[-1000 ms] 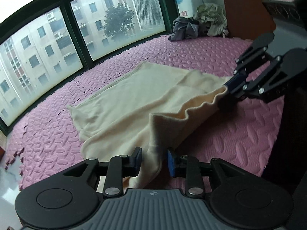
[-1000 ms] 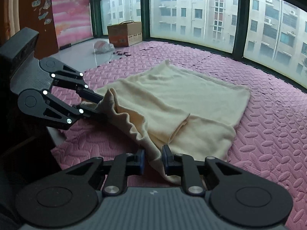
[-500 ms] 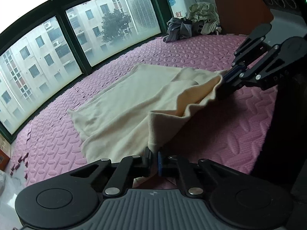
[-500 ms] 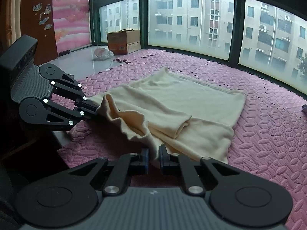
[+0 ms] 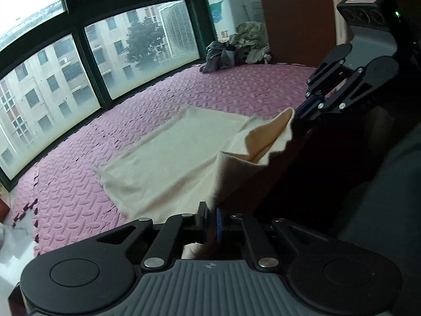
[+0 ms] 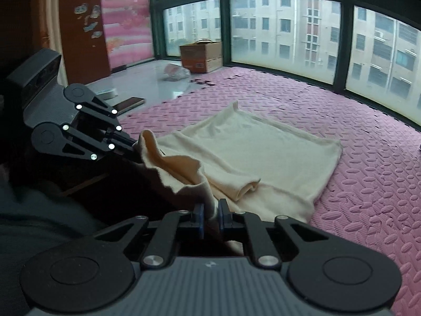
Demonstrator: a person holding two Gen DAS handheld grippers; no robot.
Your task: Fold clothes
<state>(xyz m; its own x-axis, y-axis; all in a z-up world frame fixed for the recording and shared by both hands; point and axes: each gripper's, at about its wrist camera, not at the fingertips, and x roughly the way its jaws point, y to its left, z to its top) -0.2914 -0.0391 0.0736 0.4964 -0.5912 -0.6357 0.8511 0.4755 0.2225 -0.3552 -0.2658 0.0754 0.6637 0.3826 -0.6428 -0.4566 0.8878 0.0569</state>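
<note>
Both tongs, left tongs [image 5: 210, 220] and right tongs [image 6: 210, 214], pinch the near edge of a soft, light, floppy cream garment [image 6: 250, 147] on the pink mat [image 6: 368, 184].

A lived-in home room: a pink foam mat [image 6: 355, 163] below a window [image 6: 284, 31] facing flats, laundry [image 5: 236, 50] and a box [image 6: 201, 56] at the mat's far ends.

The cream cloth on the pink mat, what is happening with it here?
A person is folding it with two tools. The left hand-held gripper and the right hand-held gripper are each shut on the near edge of the cream cloth, lifting it off the pink foam mat. The far part lies flat.
</note>
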